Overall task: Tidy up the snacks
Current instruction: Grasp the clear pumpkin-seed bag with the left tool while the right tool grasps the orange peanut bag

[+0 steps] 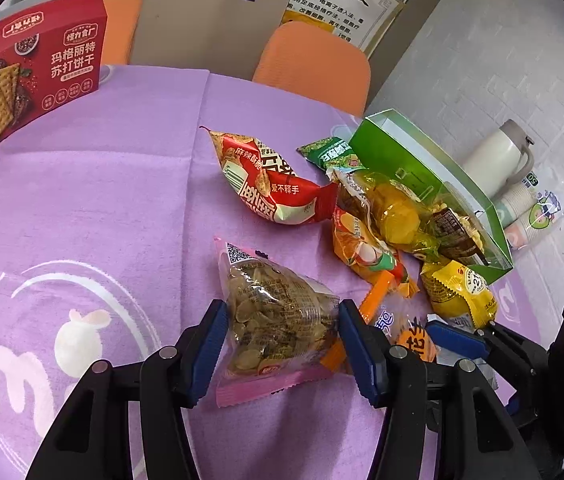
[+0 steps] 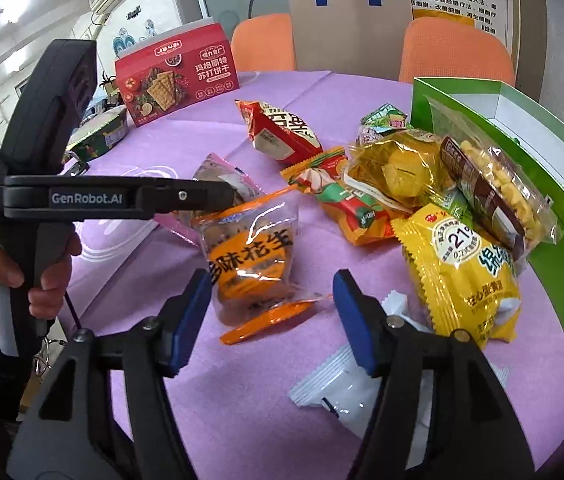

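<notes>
My left gripper (image 1: pixel 282 320) has its blue pads on both sides of a pink-edged clear bag of seeds (image 1: pixel 274 316), closed on it on the purple cloth. My right gripper (image 2: pixel 268 304) is open, its pads either side of an orange peanut bag (image 2: pixel 254 264) without squeezing it. A red chip bag (image 1: pixel 270 178), an orange bag (image 1: pixel 361 248), a yellow cake packet (image 2: pixel 465 272) and a clear yellow bag (image 2: pixel 397 168) lie in a pile by a green box (image 2: pixel 541 184). A white packet (image 2: pixel 345 392) lies under the right finger.
A red cracker box (image 1: pixel 30 72) stands at the far left of the round table (image 1: pixel 82 200). Orange chairs (image 1: pixel 313 60) and a brown paper bag (image 1: pixel 210 20) stand behind. A white flask (image 1: pixel 497 156) and paper cups (image 1: pixel 521 208) are right of the green box.
</notes>
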A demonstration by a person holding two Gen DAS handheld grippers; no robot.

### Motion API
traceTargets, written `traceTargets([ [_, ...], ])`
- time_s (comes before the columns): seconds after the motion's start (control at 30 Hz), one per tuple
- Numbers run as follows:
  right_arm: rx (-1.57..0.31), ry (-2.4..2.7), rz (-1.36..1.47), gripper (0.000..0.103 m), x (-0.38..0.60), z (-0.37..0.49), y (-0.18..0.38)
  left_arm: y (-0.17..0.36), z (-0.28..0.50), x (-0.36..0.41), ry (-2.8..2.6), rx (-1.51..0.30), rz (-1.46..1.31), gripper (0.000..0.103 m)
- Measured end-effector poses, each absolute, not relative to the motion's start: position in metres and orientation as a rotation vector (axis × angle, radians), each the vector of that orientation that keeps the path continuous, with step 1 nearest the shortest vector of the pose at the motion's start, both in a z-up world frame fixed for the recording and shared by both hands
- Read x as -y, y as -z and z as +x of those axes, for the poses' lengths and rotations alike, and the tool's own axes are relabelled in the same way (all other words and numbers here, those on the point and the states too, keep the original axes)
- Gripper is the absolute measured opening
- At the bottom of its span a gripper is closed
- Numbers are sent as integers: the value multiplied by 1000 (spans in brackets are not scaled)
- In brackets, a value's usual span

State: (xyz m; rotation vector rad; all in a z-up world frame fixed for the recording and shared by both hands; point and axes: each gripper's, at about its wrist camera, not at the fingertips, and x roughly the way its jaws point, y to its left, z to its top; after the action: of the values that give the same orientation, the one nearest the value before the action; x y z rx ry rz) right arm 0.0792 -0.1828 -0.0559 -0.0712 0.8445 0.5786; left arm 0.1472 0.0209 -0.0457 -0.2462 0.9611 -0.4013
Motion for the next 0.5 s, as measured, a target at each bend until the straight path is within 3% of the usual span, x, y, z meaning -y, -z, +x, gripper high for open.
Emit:
traceTargets([
  [0.5,-819,-587,-91,65,174,86,60,55,158,-23,420,-978,-306,60],
])
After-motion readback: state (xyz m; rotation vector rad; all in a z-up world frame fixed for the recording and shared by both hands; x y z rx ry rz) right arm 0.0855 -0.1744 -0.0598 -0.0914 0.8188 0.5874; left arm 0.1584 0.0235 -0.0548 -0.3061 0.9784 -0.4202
